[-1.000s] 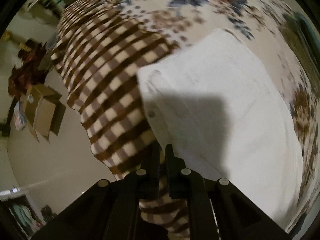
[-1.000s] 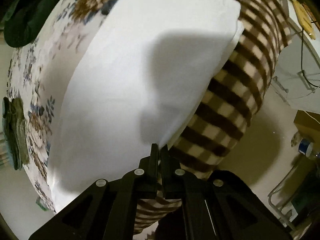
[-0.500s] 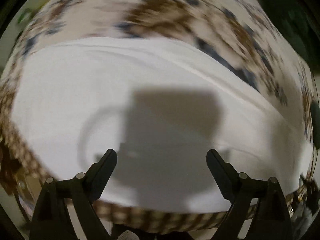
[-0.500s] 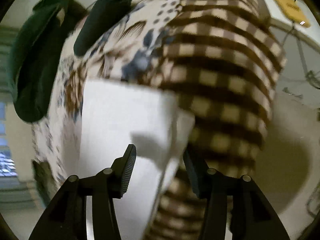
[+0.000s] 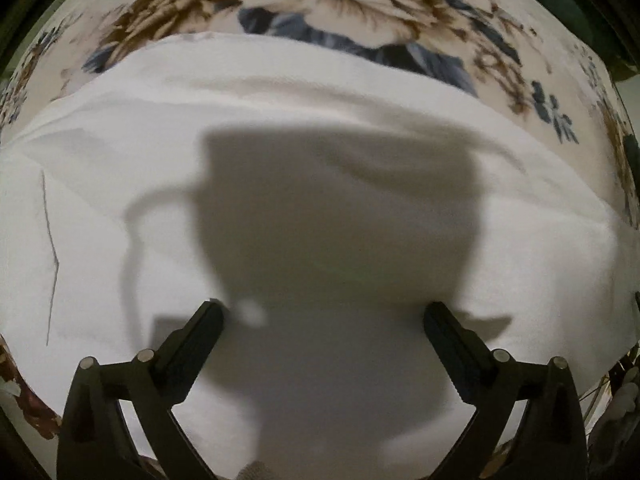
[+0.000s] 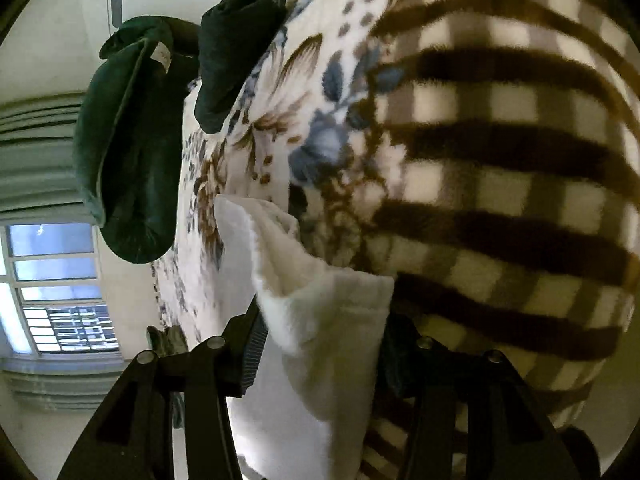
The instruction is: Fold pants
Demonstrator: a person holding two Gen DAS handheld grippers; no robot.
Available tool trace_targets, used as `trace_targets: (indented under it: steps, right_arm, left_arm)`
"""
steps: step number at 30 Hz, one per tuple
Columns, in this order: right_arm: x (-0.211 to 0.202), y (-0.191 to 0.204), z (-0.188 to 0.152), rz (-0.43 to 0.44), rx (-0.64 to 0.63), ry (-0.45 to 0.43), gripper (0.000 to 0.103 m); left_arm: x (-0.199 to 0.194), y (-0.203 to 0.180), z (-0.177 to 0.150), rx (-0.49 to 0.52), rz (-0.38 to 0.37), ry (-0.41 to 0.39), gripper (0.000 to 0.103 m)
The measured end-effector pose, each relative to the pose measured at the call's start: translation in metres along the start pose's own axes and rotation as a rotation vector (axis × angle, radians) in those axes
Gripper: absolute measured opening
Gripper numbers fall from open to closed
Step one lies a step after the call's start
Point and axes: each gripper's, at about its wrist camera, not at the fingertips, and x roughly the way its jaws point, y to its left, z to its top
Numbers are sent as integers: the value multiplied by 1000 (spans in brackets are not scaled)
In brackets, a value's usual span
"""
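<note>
Floral blanket [image 5: 340,4] bearing the white pants [image 5: 320,128], which lie flat across it. Left gripper [image 5: 323,314], jaws spread, hovers over the pants; right gripper [image 6: 320,328], jaws spread, straddles a raised corner. Close squarely on all layers before folding.

No legible txt, labels or nos. anywhere.
</note>
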Motion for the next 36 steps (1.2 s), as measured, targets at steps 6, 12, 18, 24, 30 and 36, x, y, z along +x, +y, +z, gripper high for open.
trace_targets:
  steps: [6, 12, 18, 24, 30, 36]
  right_arm:
    - [-4, 15, -2, 64, -82, 22, 49]
    - [21, 20, -2, -66, -120, 43, 31]
    - [-2, 73, -22, -115, -243, -33, 9]
    - [-27, 153, -82, -95, -405, -46, 9]
    - [-16, 215, -183, -87, -549, 14, 8]
    - [48, 237, -300, -110, -645, 156, 8]
  left_arm:
    - [11, 0, 2, -21, 29, -34, 103]
    - [11, -4, 4, -22, 31, -12, 103]
    - [-9, -2, 13, -9, 50, -19, 103]
    - [-58, 21, -5, -37, 94, -116, 103]
    - [-93, 65, -12, -87, 102, -139, 103]
    - [-106, 137, -18, -189, 141, -157, 103]
